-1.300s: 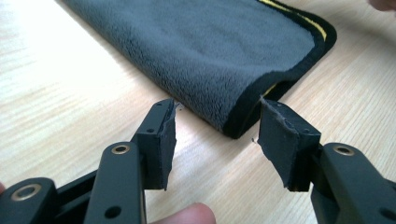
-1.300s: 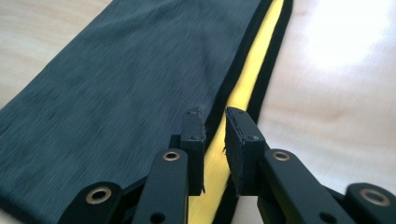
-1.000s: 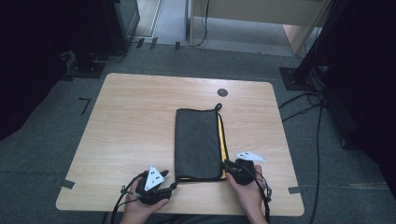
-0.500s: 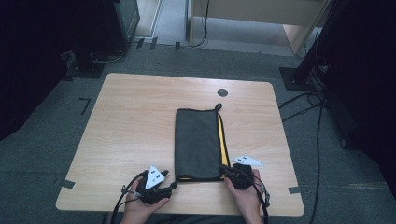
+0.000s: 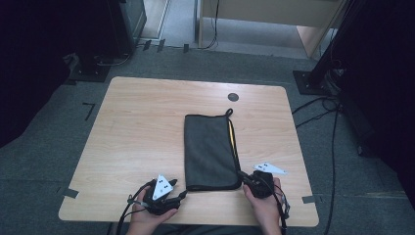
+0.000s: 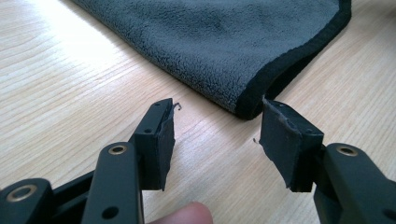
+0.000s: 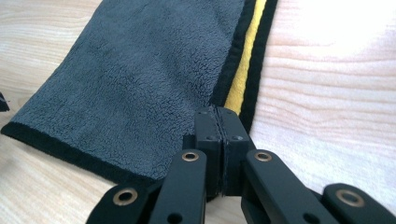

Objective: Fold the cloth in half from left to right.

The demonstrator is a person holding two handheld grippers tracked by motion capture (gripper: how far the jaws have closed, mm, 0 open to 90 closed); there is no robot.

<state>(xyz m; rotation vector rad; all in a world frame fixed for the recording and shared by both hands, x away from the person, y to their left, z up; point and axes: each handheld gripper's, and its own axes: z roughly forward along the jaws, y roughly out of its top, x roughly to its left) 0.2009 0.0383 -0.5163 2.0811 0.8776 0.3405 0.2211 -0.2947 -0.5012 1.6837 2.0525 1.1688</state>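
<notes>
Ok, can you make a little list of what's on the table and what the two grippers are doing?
table: pale wood
towel: grey, folded, lying flat, yellow showing along one edge
left gripper: open, just short of the towel's near corner, not touching it
right gripper: shut, at the towel's other near corner; unclear if it pinches cloth

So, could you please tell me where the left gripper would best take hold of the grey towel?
Probably the grey towel's near left corner, approached low from the person's side. Its black hem seems slightly raised off the table there and lies just ahead of the open left gripper.
</notes>
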